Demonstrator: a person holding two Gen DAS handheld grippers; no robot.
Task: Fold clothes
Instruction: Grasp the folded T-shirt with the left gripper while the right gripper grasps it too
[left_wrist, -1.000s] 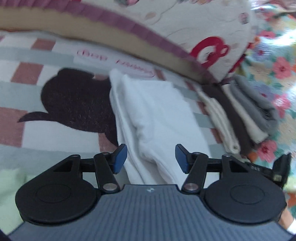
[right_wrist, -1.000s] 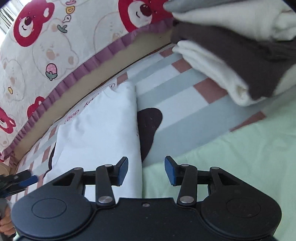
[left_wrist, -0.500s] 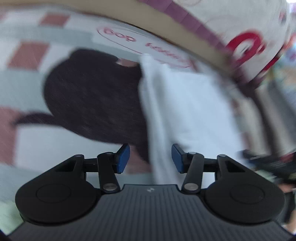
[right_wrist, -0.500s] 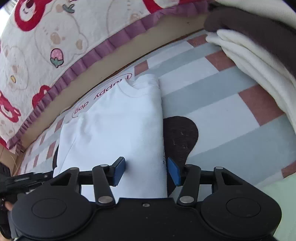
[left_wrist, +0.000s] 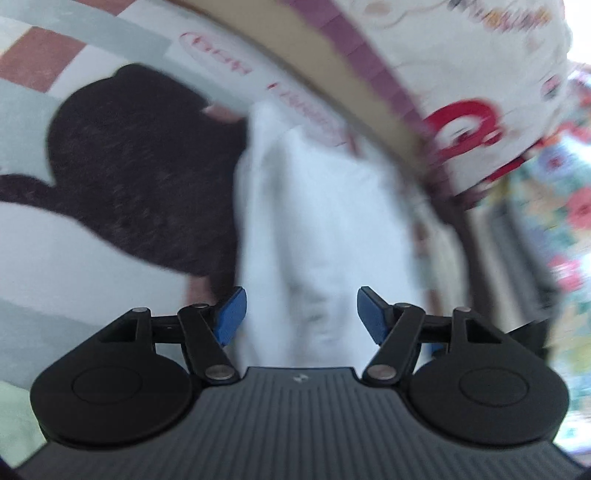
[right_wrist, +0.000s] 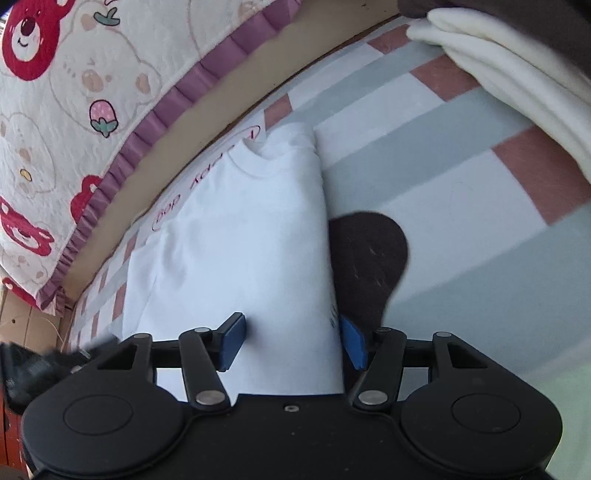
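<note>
A white shirt (right_wrist: 240, 258), folded into a long strip, lies on the striped mat with its collar at the far end. My right gripper (right_wrist: 291, 343) hovers over its near end, jaws opening. The shirt's right edge lies between the blue pads and they do not press on it. In the blurred left wrist view the same white shirt (left_wrist: 317, 229) runs away from my left gripper (left_wrist: 301, 314). Its jaws are opening too and straddle the cloth's near end without pinching it. The left gripper shows as a dark blur (right_wrist: 33, 365) at the lower left of the right wrist view.
A stack of folded clothes (right_wrist: 498, 74), cream and dark brown, sits at the far right. A bear-print quilt (right_wrist: 74, 92) with a purple frill borders the mat (right_wrist: 443, 177) at the back. The mat bears a dark dog figure (right_wrist: 369, 251). Pale green cloth (right_wrist: 554, 391) lies near right.
The right gripper moved left from the green cloth onto the shirt's near end. The left gripper swung across the shirt's left edge and came lower. Both pairs of jaws stand wider.
</note>
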